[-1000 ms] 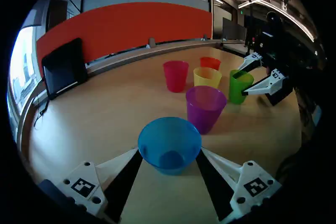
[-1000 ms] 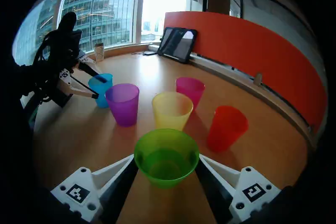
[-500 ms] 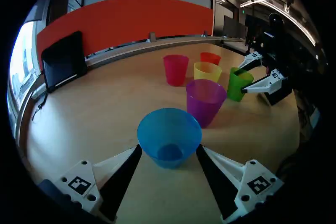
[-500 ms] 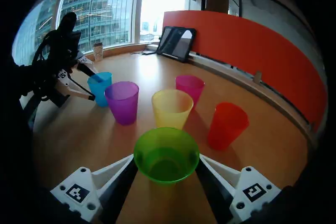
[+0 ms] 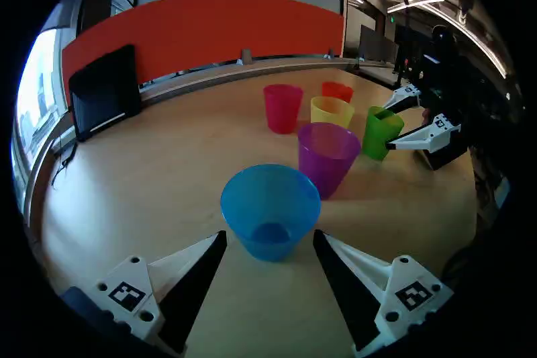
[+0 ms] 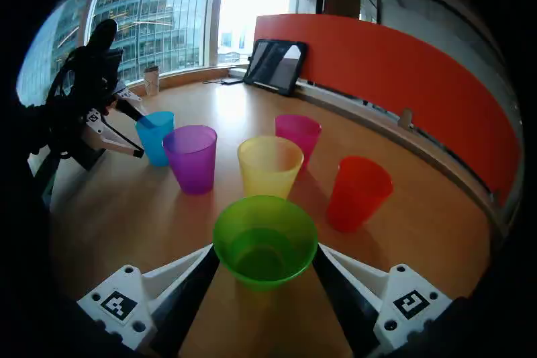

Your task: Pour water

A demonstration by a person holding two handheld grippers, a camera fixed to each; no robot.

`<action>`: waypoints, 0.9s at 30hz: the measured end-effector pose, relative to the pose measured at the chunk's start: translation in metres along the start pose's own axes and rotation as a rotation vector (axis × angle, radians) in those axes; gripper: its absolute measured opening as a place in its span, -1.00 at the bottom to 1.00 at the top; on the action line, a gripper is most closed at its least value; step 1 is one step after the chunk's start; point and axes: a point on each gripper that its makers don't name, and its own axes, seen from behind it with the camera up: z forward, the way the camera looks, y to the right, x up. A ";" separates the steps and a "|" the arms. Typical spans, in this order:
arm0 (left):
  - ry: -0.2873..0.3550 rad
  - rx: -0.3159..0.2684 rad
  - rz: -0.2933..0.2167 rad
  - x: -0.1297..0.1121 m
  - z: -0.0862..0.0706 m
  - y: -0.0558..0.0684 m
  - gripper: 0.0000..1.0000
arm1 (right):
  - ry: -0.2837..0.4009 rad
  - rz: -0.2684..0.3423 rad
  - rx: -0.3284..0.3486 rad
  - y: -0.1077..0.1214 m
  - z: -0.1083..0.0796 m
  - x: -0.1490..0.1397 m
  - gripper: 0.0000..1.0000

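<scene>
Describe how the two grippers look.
Both match. The left gripper and right gripper each have two tapering fingers, white outside and black on the inner faces, widening into white bolted blocks bearing black-and-white square markers.

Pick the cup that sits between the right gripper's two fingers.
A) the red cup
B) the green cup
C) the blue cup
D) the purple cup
B: in the right gripper view, the green cup sits between the two fingers of the right gripper, with the other cups farther off on the table.
</scene>
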 end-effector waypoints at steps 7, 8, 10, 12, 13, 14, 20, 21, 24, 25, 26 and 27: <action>0.013 0.026 -0.003 0.000 -0.011 -0.003 0.92 | 0.016 0.018 -0.015 -0.001 -0.015 -0.002 0.99; 0.016 0.031 -0.004 0.000 -0.012 -0.004 0.92 | 0.018 0.020 -0.019 -0.001 -0.017 -0.002 1.00; 0.020 0.042 -0.007 -0.001 -0.016 -0.005 0.92 | 0.024 0.025 -0.027 0.000 -0.023 -0.003 0.99; 0.025 0.054 -0.009 -0.001 -0.021 -0.006 0.92 | 0.032 0.030 -0.034 0.000 -0.029 -0.003 0.99; 0.028 0.060 -0.009 -0.001 -0.023 -0.007 0.92 | 0.036 0.034 -0.037 0.000 -0.031 -0.003 1.00; 0.031 0.066 -0.009 -0.001 -0.026 -0.007 0.92 | 0.040 0.037 -0.039 0.000 -0.034 -0.003 1.00; 0.055 0.105 -0.021 -0.002 -0.040 -0.011 0.92 | 0.067 0.046 -0.070 0.003 -0.052 -0.003 0.99; 0.056 0.114 -0.026 -0.003 -0.042 -0.012 0.91 | 0.073 0.047 -0.076 0.003 -0.055 -0.003 0.99; 0.056 0.141 -0.040 -0.008 -0.048 -0.017 0.92 | 0.090 0.052 -0.091 0.003 -0.064 -0.003 0.99; 0.058 0.152 -0.043 -0.009 -0.049 -0.019 0.92 | 0.098 0.056 -0.096 0.003 -0.066 -0.002 0.99; 0.060 0.163 -0.046 -0.010 -0.051 -0.021 0.92 | 0.105 0.060 -0.100 0.003 -0.068 -0.002 0.99; 0.065 0.175 -0.050 -0.010 -0.053 -0.023 0.92 | 0.113 0.065 -0.106 0.003 -0.071 -0.002 0.99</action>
